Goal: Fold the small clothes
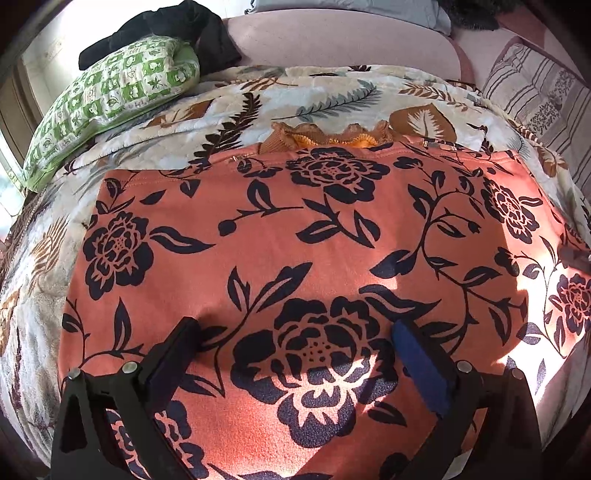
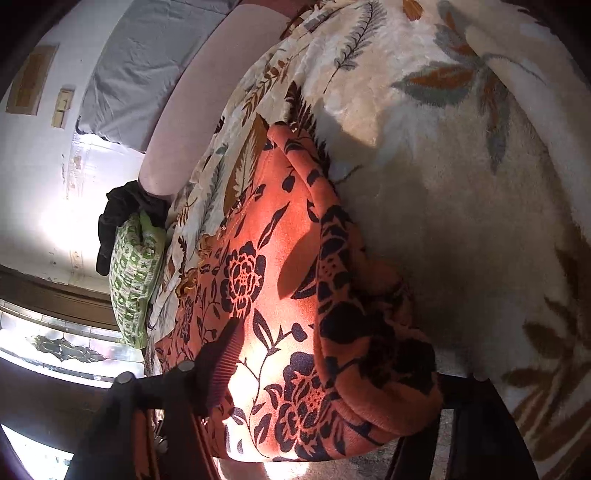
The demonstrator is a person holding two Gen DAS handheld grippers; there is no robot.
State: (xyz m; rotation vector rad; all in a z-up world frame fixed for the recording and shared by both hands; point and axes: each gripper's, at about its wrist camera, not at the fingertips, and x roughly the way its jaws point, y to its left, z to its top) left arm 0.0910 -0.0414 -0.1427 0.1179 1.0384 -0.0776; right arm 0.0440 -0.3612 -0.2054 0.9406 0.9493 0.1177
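An orange garment with black flower print [image 1: 295, 229] lies spread flat on a leaf-patterned blanket [image 1: 295, 96]. A ruffled orange collar [image 1: 325, 134] shows at its far edge. My left gripper [image 1: 295, 332] is open, its two fingers resting wide apart on the garment's near part. In the right wrist view the same garment [image 2: 266, 273] has its right edge rolled over in a thick fold [image 2: 354, 295]. My right gripper [image 2: 325, 369] straddles that fold; one ribbed finger [image 2: 221, 354] lies on top, the other is hidden under the cloth.
A green-and-white checked pillow [image 1: 110, 92] lies at the far left with a black garment [image 1: 166, 26] on it. A pink headboard [image 1: 332, 40] and a striped cushion [image 1: 535, 92] stand behind. The blanket [image 2: 461, 221] extends right of the garment.
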